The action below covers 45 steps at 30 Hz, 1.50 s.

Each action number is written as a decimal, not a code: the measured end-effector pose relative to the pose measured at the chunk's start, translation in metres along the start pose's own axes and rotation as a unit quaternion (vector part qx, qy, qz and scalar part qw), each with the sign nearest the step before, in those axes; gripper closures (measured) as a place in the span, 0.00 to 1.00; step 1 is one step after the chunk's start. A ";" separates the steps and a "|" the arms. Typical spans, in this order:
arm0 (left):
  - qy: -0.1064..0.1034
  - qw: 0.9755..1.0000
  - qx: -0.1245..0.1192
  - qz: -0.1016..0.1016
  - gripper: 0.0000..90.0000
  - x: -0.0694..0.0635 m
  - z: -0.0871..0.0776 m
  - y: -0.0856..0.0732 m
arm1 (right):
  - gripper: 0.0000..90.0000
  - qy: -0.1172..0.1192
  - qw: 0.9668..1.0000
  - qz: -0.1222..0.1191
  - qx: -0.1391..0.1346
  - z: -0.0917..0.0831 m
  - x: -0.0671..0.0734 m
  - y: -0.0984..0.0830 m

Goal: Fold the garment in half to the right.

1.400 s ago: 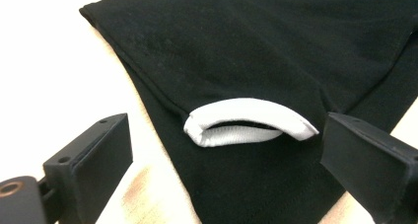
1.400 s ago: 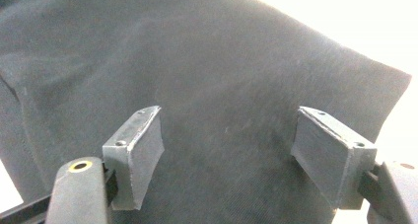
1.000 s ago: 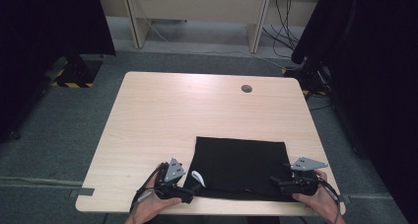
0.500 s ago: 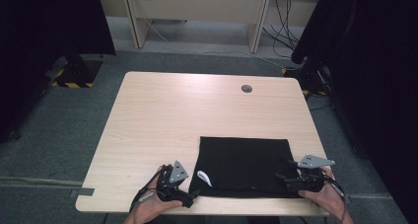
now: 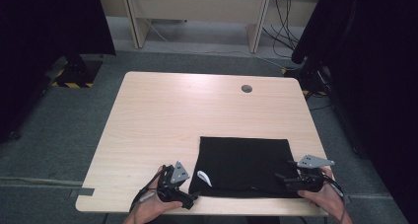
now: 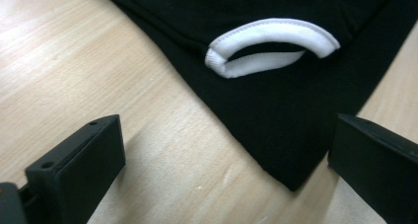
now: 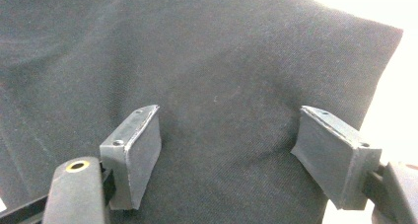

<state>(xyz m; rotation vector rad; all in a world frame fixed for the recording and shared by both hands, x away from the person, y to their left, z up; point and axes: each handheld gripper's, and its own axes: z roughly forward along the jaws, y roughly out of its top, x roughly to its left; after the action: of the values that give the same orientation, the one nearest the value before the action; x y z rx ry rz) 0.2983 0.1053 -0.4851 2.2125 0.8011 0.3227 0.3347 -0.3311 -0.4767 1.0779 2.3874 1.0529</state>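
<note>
Black folded cloth (image 5: 244, 166) lies flat on the light wooden table (image 5: 187, 115), at the near edge toward the person, between the two claws. A white band (image 5: 203, 177) of ribbed trim, curved like a collar, sits on the cloth's near left part, just ahead of and to the inside of the left gripper (image 5: 190, 200). That gripper rests at the cloth's near left corner, held by the left hand (image 5: 150, 209), with its grey three-cornered plate tilted on top. In the left gripper view its jaws stand wide apart, released, gripping nothing: the left gripper (image 6: 222, 184) has bare table under the gap and under one jaw, while the corner of the cloth (image 6: 276, 110) reaches in beside the other jaw; the white band (image 6: 271, 44) lies beyond the jaws, well clear of both. The right gripper (image 5: 283, 179) sits at the cloth's near right corner, held by the right hand (image 5: 323, 197), its grey plate level above it. In the right gripper view the right gripper (image 7: 226, 155) is also released, jaws spread wide over the cloth (image 7: 197, 61), whose fabric spans the whole gap between them; whether the pads touch the fabric I cannot tell. The cloth's right edge runs just outside the far jaw, with pale table beyond it.
</note>
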 end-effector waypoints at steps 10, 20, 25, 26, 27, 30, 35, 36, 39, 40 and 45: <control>-0.012 1.000 -0.009 0.025 0.04 -0.014 0.013 0.013 | 0.28 -0.006 1.000 0.005 0.001 0.001 0.002 0.000; -0.004 0.999 -0.027 0.031 0.19 -0.018 0.023 0.025 | 0.28 -0.004 1.000 0.004 0.000 0.001 0.001 0.000; -0.014 0.998 -0.042 0.050 0.48 -0.020 0.025 0.028 | 0.28 -0.005 1.000 0.004 0.001 0.001 0.002 0.000; -0.017 0.997 -0.043 0.054 0.55 -0.020 0.025 0.028 | 0.28 -0.005 1.000 0.004 0.001 0.001 0.002 0.001; -0.022 0.997 -0.045 0.059 0.62 -0.021 0.025 0.028 | 0.28 -0.004 1.000 0.004 0.001 0.001 0.002 0.001; -0.026 0.996 -0.046 0.067 0.76 -0.020 0.026 0.029 | 0.28 -0.004 1.000 0.005 0.001 0.001 0.002 0.001; -0.032 0.996 -0.046 0.074 0.86 -0.020 0.026 0.029 | 0.29 -0.005 1.000 0.006 0.000 0.000 0.001 0.000; -0.035 0.996 -0.045 0.074 0.86 -0.021 0.026 0.029 | 0.29 -0.007 1.000 0.008 0.001 0.000 0.001 0.000; -0.039 0.995 -0.046 0.078 0.86 -0.026 0.025 0.028 | 0.29 -0.011 1.000 0.012 0.006 -0.004 0.001 -0.002; -0.039 0.995 -0.047 0.078 0.86 -0.027 0.025 0.028 | 0.30 -0.012 1.000 0.012 0.007 -0.006 0.001 -0.003; -0.044 0.995 -0.046 0.079 0.86 -0.036 0.026 0.029 | 0.30 -0.023 0.999 0.017 0.017 -0.014 0.002 -0.008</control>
<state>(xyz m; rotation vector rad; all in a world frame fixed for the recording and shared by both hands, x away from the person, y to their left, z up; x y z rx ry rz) 0.2952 0.0532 -0.4816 2.1910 0.5541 0.3295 0.3220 -0.3400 -0.4729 1.1444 2.3661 0.9907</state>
